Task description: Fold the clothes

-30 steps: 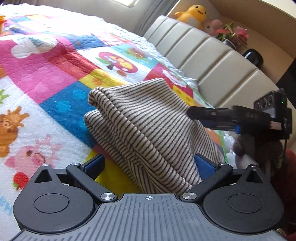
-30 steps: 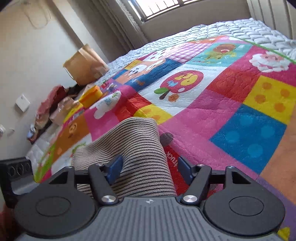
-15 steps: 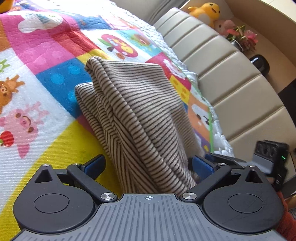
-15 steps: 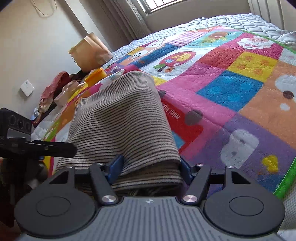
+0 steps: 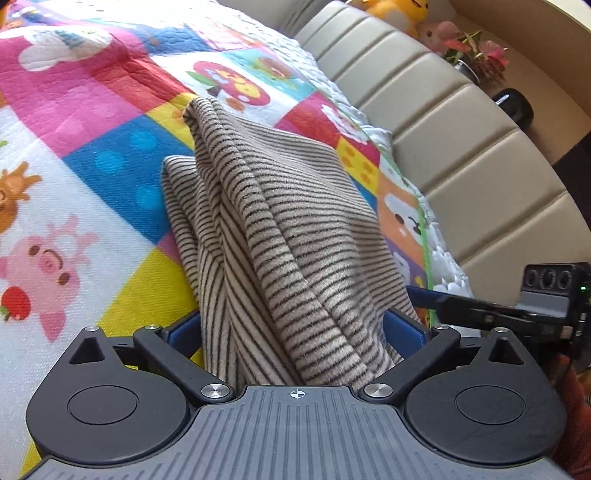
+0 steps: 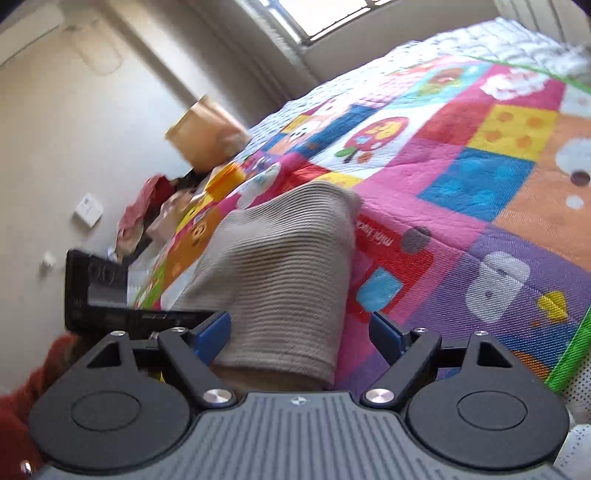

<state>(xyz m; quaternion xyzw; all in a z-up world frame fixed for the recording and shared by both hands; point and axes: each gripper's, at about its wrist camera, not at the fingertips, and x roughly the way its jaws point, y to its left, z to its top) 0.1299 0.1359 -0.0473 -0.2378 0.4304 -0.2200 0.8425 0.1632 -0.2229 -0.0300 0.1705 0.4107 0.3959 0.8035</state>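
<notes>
Left gripper (image 5: 295, 328) is pinching the striped garment (image 5: 280, 229), blue pads pressing into the bunched cloth on both sides. Right gripper (image 6: 301, 334) is opening: jaws standing wide, the same garment lying between them, a visible gap on the right pad side, the left pad just beside the fabric, so it is not gripping.

Garment is lying on the quilt (image 5: 92, 155), near the edge closest to the headboard (image 5: 443, 122), its near end lifted into the left gripper. It is looking like a soft knit, beige with thin dark horizontal stripes, slightly fuzzy surface. It is folded into several layers, forming a long wedge with rounded folded edges at the far end and a ridge running down the middle. From the right wrist view it is appearing as a rounded hump, blurred, hem edge hanging toward the camera.

Quilt is stitched, padded, patchwork of bright squares: pink, blue, yellow, red, white, with cartoon pigs, bears, mushrooms. Headboard is cream, smooth, leather-like, in puffy vertical panels. Yellow plush toy (image 5: 402, 11) and potted plant (image 5: 476, 51) are sitting behind it. Brown paper bag (image 6: 201, 134) is standing by the wall in the right wrist view. Red fuzzy sleeve (image 6: 22, 406) is showing at the lower left there.
</notes>
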